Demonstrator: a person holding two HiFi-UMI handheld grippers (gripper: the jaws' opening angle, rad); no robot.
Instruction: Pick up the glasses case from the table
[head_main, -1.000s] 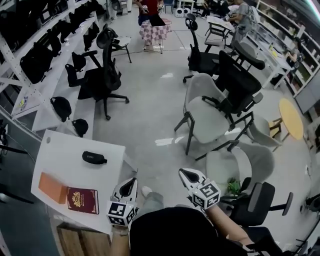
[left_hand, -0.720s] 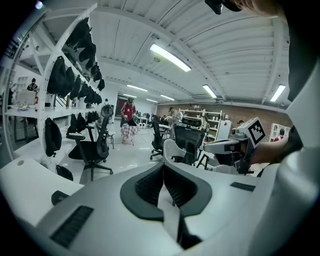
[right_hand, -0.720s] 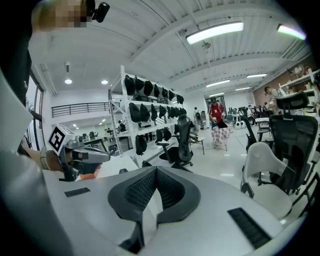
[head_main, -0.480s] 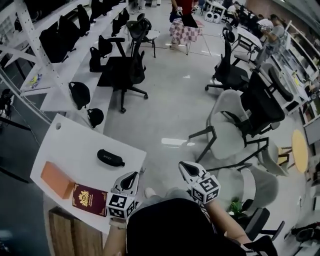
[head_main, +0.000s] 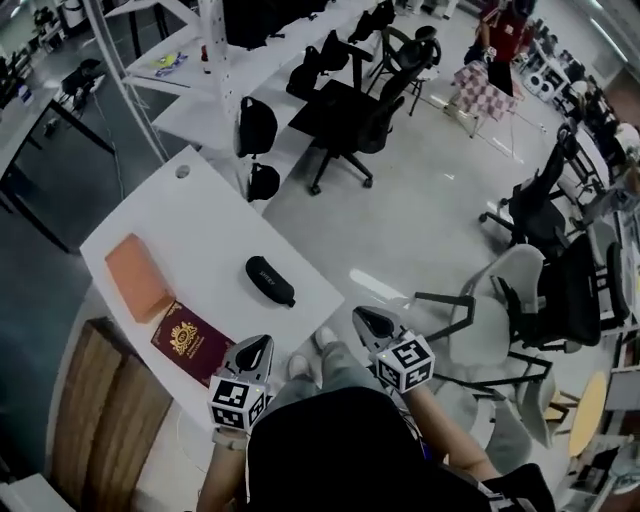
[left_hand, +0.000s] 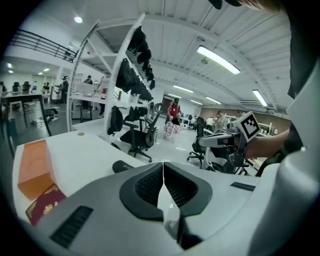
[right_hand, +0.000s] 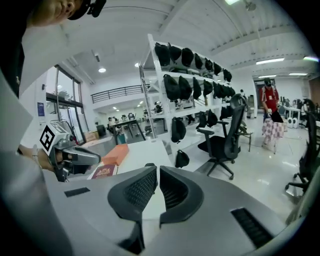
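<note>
The black glasses case (head_main: 270, 281) lies on the white table (head_main: 200, 225), near its right edge. My left gripper (head_main: 261, 343) hovers at the table's near corner, a short way below the case, its jaws shut and empty. The right gripper (head_main: 359, 317) hangs over the floor to the right of the table, also shut with nothing in it. In the left gripper view (left_hand: 163, 165) the case (left_hand: 121, 165) peeks out just behind the shut jaws. In the right gripper view (right_hand: 158, 171) the shut jaws point towards the table.
An orange box (head_main: 138, 277) and a dark red passport (head_main: 190, 342) lie on the table left of the case. A wooden surface (head_main: 105, 420) adjoins the table's near left. Office chairs (head_main: 345, 125) and shelving with black bags (head_main: 256, 125) stand beyond.
The head view has swung left, so the table has shifted from the lower left towards the middle. Both grippers, still shut, have come nearer the table and the case.
</note>
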